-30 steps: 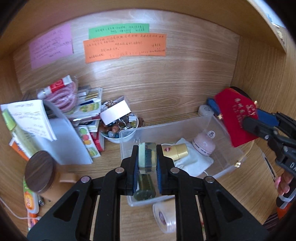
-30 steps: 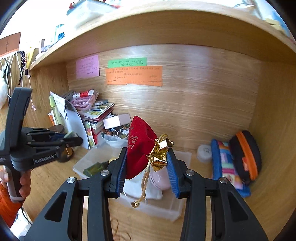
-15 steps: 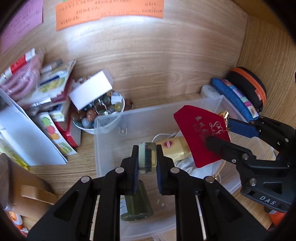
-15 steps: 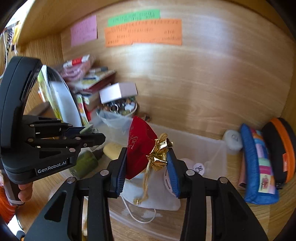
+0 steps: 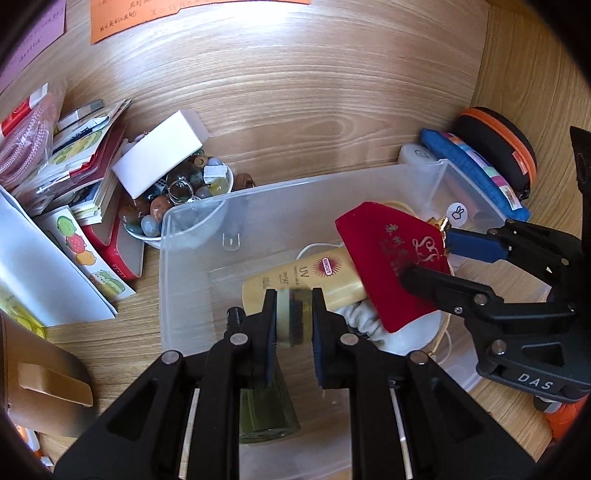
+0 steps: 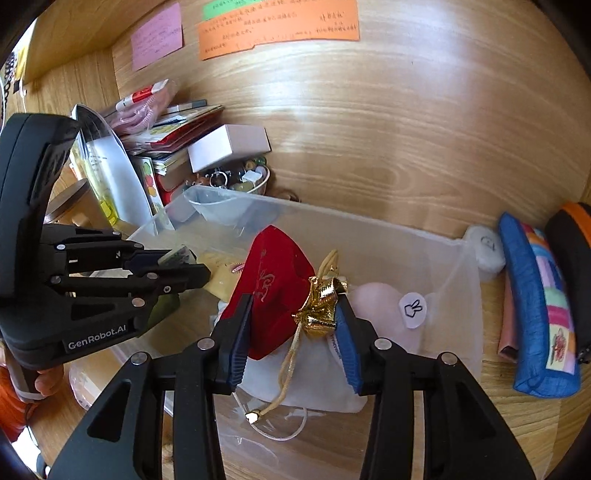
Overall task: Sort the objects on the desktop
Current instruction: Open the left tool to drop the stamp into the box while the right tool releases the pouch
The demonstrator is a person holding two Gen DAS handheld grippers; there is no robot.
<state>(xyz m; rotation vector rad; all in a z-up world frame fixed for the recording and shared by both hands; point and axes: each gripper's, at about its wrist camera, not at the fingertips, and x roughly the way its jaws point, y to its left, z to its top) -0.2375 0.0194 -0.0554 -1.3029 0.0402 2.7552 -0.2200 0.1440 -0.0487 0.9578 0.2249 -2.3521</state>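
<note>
Left gripper (image 5: 291, 325) clamped on the pale cap of a green bottle (image 5: 267, 410), bottle body hanging down toward the camera between the jaws, over the near left part of the clear plastic bin (image 5: 184, 221). Right gripper (image 6: 293, 328) closed on a red pouch (image 6: 273, 291) at its gold-bow neck (image 6: 321, 306), gold cord dangling down from it; pouch held above the bin's middle, tilted left. In the left wrist view the same pouch (image 5: 384, 258) sits just right of the left gripper, partly covering a yellow sunscreen tube (image 5: 317, 277) lying on the bin floor. Under the pouch a white drawstring bag (image 6: 314, 373) lies in the bin, and to its right a pink round item (image 6: 380, 302) with a rabbit sticker. Outside the bin, far left: a white bowl of beads (image 5: 177, 199) touching the bin corner, a white box (image 5: 159, 158) resting on top of it, a stack of booklets (image 5: 81, 147) further left. Right of the bin: a blue patchwork pouch (image 6: 539, 314) and a black-orange case (image 5: 498, 144) against the wall, a small white round thing (image 6: 484, 251) at the bin's far right corner. Orange note (image 6: 277, 26) and pink note (image 6: 157, 37) stuck on the back wall.
</note>
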